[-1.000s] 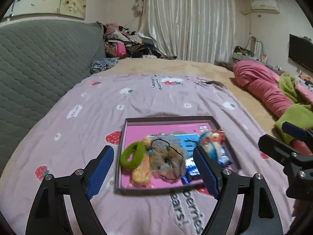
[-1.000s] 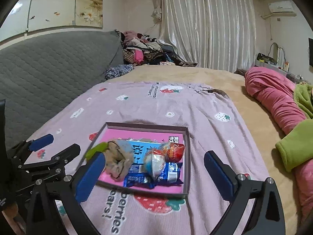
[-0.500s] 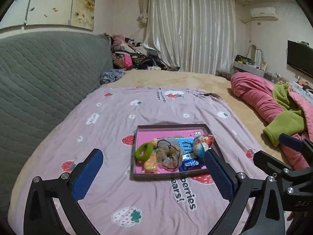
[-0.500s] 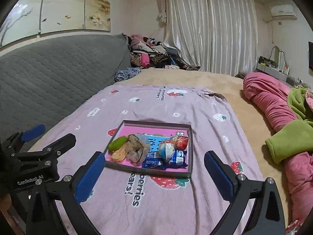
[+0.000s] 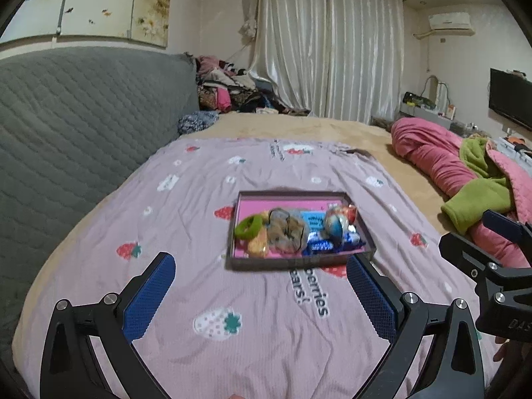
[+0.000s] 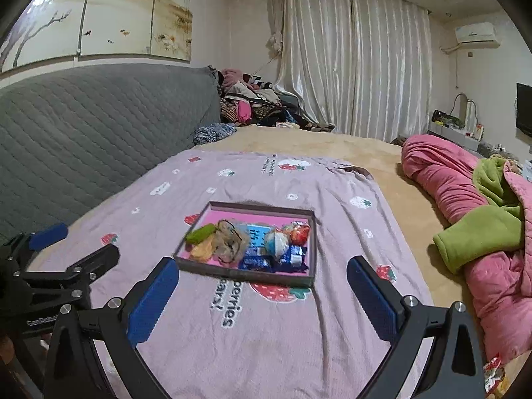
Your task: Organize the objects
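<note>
Centrally, rectangular pink-lined tray (image 5: pixel 299 262), fuzzy scrunchies (image 5: pixel 285 231), crinkly wrappers (image 5: pixel 332 246)

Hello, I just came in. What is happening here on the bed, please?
A person holds two grippers above a bed. The left gripper and the right gripper are both open and hold nothing. In front of them, on the purple strawberry blanket, sits a shallow tray holding a green hair tie, a beige scrunchie and snack packets. Nothing is being touched right now.

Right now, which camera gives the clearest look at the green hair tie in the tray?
The left wrist view: the green hair tie shows as an open ring at the tray's left end. The right wrist view shows it edge-on, as a flat green strip.
</note>
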`<state>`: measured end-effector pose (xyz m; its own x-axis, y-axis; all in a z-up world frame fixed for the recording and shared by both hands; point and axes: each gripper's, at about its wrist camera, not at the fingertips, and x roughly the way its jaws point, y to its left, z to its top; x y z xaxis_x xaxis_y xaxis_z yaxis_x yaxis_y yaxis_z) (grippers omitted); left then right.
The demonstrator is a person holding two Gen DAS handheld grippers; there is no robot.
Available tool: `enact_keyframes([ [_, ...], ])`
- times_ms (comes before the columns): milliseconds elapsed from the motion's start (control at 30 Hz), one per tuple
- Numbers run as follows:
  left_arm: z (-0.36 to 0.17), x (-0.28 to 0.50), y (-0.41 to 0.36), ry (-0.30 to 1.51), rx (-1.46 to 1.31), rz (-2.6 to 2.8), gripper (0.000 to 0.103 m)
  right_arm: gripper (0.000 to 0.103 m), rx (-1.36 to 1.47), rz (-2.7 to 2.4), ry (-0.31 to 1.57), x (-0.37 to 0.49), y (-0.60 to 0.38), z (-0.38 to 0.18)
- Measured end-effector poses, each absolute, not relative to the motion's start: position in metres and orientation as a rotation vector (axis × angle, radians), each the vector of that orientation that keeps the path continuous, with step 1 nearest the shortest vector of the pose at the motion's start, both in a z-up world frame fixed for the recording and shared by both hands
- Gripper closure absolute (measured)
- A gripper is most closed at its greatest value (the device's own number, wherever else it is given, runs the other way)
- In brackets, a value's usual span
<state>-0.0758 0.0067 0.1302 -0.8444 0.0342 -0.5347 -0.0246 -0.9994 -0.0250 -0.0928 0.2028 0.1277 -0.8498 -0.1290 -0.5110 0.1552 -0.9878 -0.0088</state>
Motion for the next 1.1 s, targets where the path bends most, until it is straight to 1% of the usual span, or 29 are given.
enact_keyframes([
  [267,0.105,-0.058,0.007,-0.011,-0.896,3.015,0.000,0.001,0.871,-2.873,0.043,-0.080,0.211,0.094],
  [400,0.091,-0.057,0.010,0.010,-0.968,2.983,0.000,0.001,0.868,-2.887,0.024,-0.075,0.214,0.086],
  [567,0.083,-0.053,0.013,0.012,-0.951,2.977,0.000,0.001,0.901,-2.866,-0.018,-0.074,0.218,0.077],
  [800,0.070,-0.052,0.015,0.015,-0.939,2.979,0.000,0.001,0.903,-2.878,0.030,-0.071,0.215,0.067],
  [967,0.062,-0.056,0.015,0.008,-0.946,2.980,0.000,0.001,0.919,-2.869,0.028,-0.074,0.212,0.054],
  [1100,0.055,-0.059,0.013,-0.001,-0.953,2.989,0.000,0.001,0.941,-2.876,0.066,-0.075,0.210,0.042],
])
